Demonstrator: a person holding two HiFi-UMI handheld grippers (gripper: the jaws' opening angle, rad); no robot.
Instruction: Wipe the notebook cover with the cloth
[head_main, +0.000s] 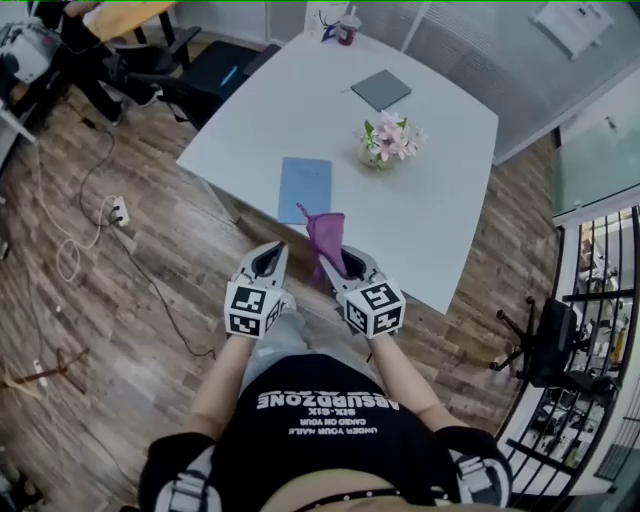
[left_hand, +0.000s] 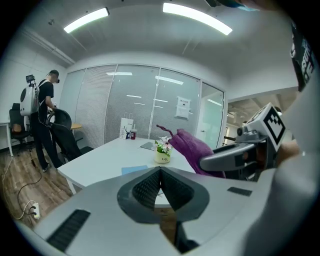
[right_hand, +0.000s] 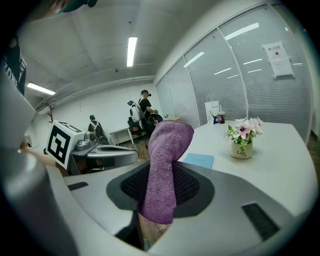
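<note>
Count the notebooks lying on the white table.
2. The blue notebook lies by the near edge of the table; the grey notebook lies farther back, beyond the flower pot. Nothing seems to hide another.

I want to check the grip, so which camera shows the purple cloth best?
The right gripper view: the purple cloth sits centre frame, pinched in the right hand-held gripper. Head view shows it small; left gripper view shows only its upper part.
</note>
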